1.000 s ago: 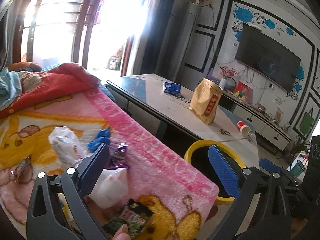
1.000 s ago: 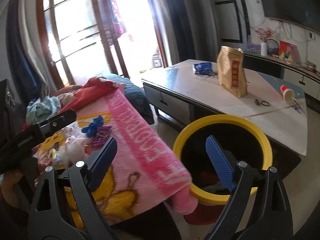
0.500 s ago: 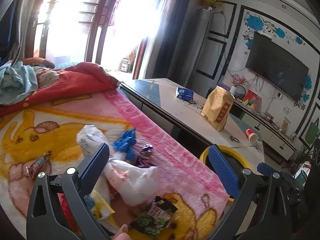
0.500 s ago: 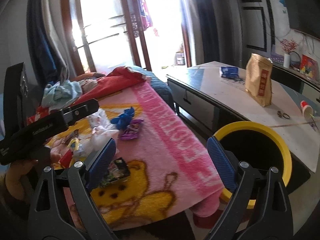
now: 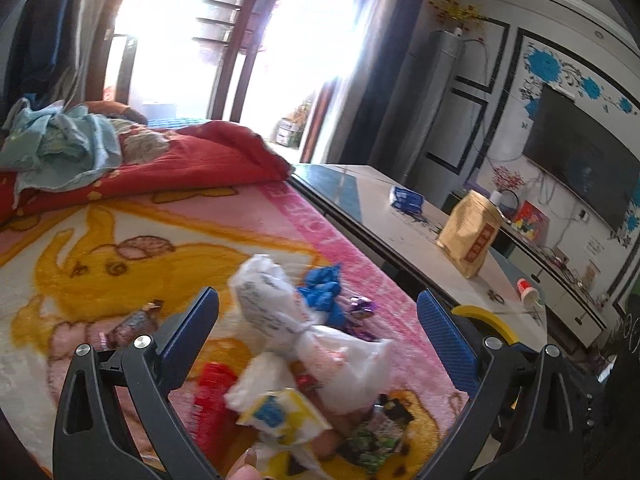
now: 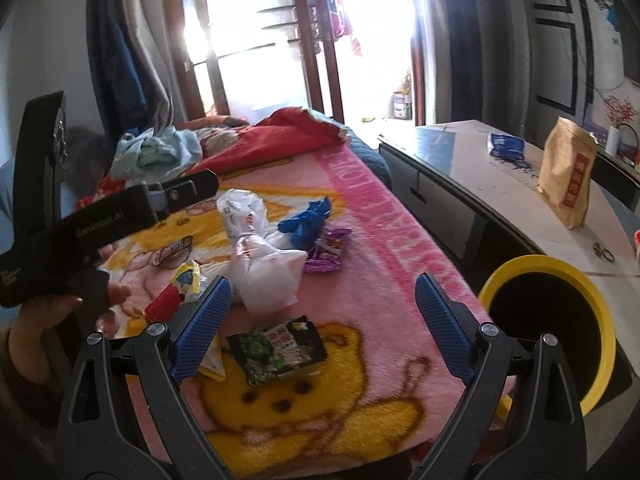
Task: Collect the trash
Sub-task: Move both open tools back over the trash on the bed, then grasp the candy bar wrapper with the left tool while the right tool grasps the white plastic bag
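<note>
Litter lies uncollected on the pink cartoon-print blanket (image 6: 384,216): knotted white plastic bag (image 6: 264,268), blue crumpled wrapper (image 6: 306,222), purple foil wrapper (image 6: 330,250), all ahead of the right gripper (image 6: 320,320); green-black snack packet (image 6: 276,350) sits between its spread, empty fingers. Left gripper (image 5: 316,328) also gapes empty over the bag. Yellow-rimmed black bin (image 6: 560,328) stands just right, past the blanket edge, beside the white low table (image 6: 480,176). Judged: nothing visibly collected; clear swing to the bin.

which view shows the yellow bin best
The right wrist view: the yellow bin shows its whole rim and dark inside beside the blanket. The left wrist view catches only a sliver of rim behind one tong.
</note>
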Demonstrator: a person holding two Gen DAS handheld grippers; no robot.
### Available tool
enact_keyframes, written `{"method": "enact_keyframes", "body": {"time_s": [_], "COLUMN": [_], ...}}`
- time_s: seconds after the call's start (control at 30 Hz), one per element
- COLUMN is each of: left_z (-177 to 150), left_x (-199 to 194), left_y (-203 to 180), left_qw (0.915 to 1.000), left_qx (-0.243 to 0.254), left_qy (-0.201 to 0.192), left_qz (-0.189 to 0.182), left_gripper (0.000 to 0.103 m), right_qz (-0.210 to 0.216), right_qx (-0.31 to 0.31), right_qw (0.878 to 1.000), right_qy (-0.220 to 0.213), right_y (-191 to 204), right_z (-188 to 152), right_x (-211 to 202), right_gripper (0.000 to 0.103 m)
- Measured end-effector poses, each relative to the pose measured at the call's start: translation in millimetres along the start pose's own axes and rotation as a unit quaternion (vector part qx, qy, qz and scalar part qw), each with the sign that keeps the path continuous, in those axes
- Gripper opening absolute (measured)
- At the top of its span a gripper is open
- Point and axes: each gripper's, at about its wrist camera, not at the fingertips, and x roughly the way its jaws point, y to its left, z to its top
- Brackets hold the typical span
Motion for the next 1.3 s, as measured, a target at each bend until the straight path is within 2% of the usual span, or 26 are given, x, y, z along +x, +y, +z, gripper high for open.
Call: {"method": "enact_keyframes", "body": {"time_s": [0.2,0.47,0.7,0.97,1.03,1.07,1.1,1.17,1.23,1.3], "left_z": [6,5,-2,-20,-24,-27,-29,-32,-31,-31], "left_x": [-3,-3,8,37,43,47,50,52,51,50], "left_y": [33,84,122,145,146,147,148,147,146,147], "left_qw": [0.9993,0.9965,0.9919,0.9865,0.9853,0.9847,0.9836,0.9829,0.9828,0.9824], "left_qx": [-0.020,-0.039,-0.047,-0.048,-0.050,-0.051,-0.051,-0.044,-0.042,-0.043], "left_qy": [-0.001,0.020,0.059,0.115,0.125,0.130,0.136,0.139,0.138,0.136], "left_qz": [0.032,0.072,0.103,0.105,0.105,0.104,0.107,0.113,0.116,0.121], "left_gripper": [0.096,0.096,0.096,0.095,0.090,0.080,0.077,0.075,0.072,0.063], "right_qz": [0.013,0.022,0.027,0.032,0.035,0.037,0.040,0.043,0.049,0.053], "right_qx": [0.002,-0.004,0.000,0.006,0.009,0.011,0.012,0.012,0.012,0.011], "right_qw": [1.000,0.999,0.998,0.996,0.996,0.996,0.995,0.995,0.994,0.994], "right_qy": [0.021,0.039,0.055,0.078,0.083,0.085,0.087,0.092,0.095,0.100], "right_y": [10,23,29,26,25,24,24,24,24,26], "right_z": [5,11,12,6,4,3,3,1,-1,-2], "right_x": [26,54,74,91,94,94,96,98,99,100], "right_gripper": [0.085,0.085,0.085,0.085,0.085,0.085,0.085,0.085,0.079,0.072]}}
